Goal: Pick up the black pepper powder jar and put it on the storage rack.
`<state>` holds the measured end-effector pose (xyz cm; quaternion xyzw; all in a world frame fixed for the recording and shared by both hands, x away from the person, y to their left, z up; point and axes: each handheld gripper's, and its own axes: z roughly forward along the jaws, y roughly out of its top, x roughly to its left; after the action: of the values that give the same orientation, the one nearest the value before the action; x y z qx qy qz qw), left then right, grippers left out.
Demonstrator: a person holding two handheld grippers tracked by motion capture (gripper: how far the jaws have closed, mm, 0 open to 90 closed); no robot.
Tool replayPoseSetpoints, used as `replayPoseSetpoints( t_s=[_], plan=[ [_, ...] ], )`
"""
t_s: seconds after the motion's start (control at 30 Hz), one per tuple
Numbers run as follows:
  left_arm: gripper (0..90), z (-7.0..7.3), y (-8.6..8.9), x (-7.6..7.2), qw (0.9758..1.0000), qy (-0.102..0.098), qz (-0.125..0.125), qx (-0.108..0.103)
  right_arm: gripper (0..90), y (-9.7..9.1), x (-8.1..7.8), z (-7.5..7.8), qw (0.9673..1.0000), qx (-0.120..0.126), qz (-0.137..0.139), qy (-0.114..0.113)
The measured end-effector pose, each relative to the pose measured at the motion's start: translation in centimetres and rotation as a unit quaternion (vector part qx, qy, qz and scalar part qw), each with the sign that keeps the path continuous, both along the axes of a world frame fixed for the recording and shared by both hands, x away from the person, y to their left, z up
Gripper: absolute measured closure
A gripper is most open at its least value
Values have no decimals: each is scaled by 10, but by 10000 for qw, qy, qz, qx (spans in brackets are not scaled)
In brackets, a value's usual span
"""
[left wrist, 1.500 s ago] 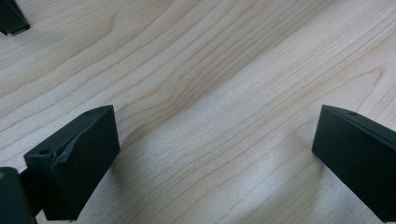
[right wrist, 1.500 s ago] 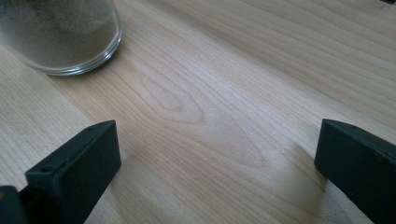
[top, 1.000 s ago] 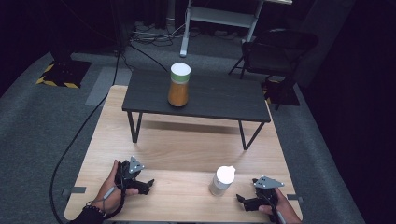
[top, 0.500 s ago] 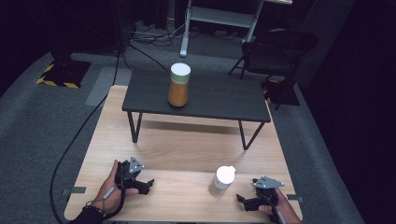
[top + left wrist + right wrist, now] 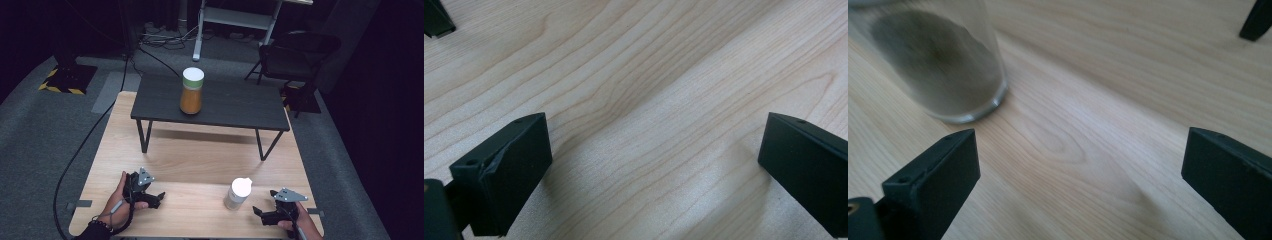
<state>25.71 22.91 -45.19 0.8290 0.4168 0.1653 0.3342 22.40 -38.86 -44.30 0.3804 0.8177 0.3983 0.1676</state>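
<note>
jar [image 5: 238, 194] stands upright on wooden table [image 5: 200, 160], near edge, at 9 o'clock of right gripper [image 5: 261, 214] | right gripper: jaws wide, just closing slightly, nothing between | left gripper [image 5: 156, 199]: jaws wide, empty, at 9 o'clock of jar, well apart

No text, label, brand, number or sign can be read anywhere. The small jar [image 5: 238, 193] just beside the right tongs [image 5: 258, 212] has a plain white lid and bare sides. The taller jar [image 5: 192, 91] on the dark bench [image 5: 240, 107], well beyond both tongs, shows no lettering either; any print on it is too small to tell.
</note>
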Motion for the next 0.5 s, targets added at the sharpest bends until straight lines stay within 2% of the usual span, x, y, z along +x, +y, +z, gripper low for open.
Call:
replayPoseSetpoints(
  t_s=[0.5],
  plan=[
    [8, 0, 0, 0, 10000, -3, -1, 1, 22, 10, -10, 6, 9983, 487, 222, -239]
  ],
)
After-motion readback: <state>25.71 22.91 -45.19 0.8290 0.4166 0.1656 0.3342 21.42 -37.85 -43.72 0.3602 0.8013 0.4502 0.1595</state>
